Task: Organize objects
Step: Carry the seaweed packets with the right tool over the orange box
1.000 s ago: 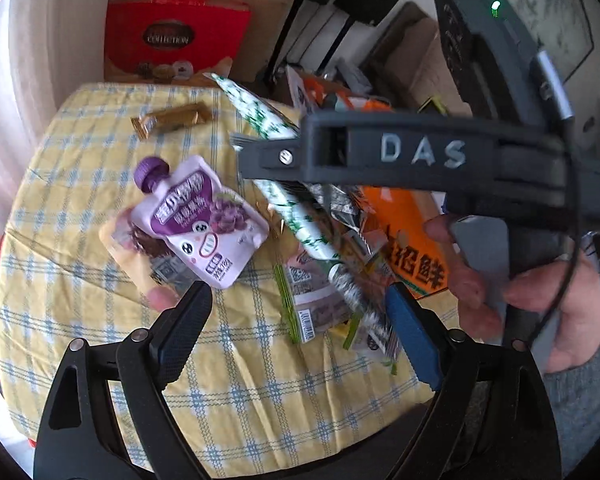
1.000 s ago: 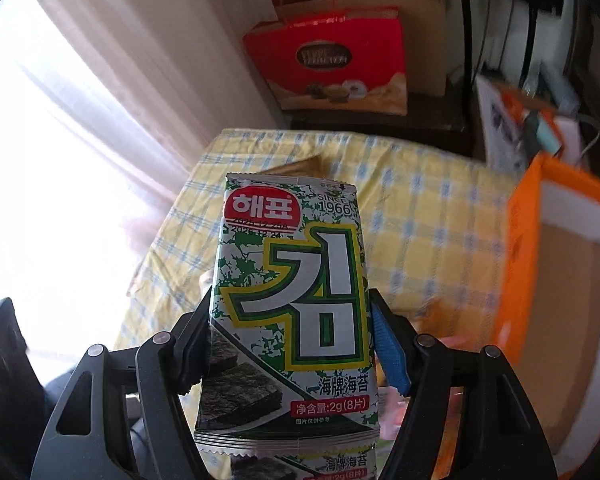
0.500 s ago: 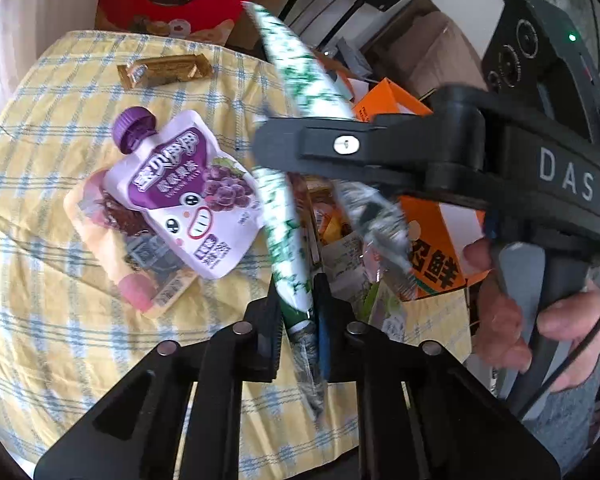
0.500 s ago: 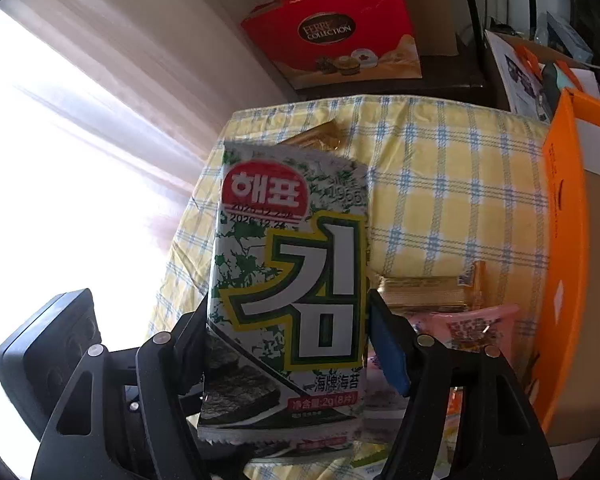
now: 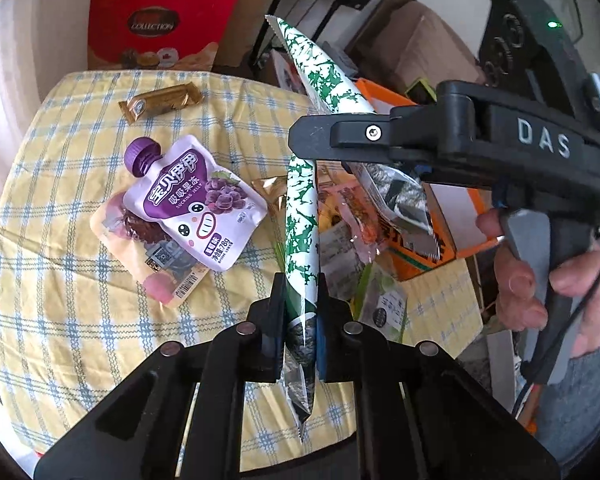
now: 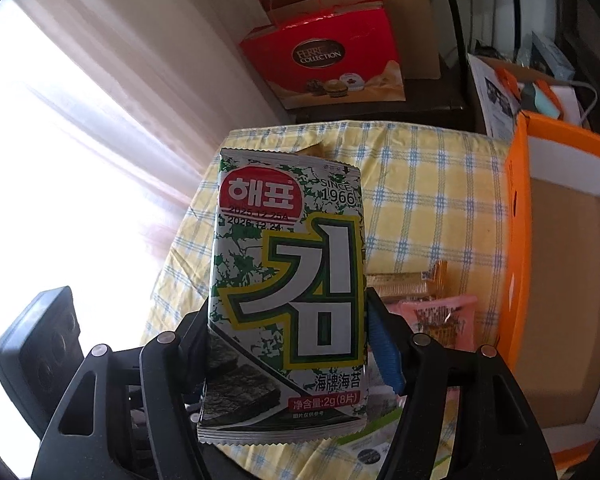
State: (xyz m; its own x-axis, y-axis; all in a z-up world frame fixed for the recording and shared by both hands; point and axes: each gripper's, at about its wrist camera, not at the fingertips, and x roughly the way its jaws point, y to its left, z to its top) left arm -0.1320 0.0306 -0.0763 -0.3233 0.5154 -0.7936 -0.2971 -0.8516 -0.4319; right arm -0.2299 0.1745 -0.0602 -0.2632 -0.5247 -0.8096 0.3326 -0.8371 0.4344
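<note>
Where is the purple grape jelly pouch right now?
In the left wrist view, the purple jelly pouch lies left of centre on the yellow checked tablecloth, below the gold bar, overlapping a pale packet.

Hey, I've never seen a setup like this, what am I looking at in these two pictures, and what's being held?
There is no robot here. A person holds a hand-operated two-finger gripper in each hand, and each carries a wide-angle camera looking along its fingers. One picture comes from the left gripper, the other from the right gripper. Both grip the same seaweed snack packet: the right across its width, the left, whose jaws have just closed, pinching its lower end edge-on. In the left view you also see the person's hand squeezing the right tool's trigger. On the yellow checked tablecloth lie a purple jelly pouch, a gold wrapped bar and other snack packets, beside an orange box.
</note>
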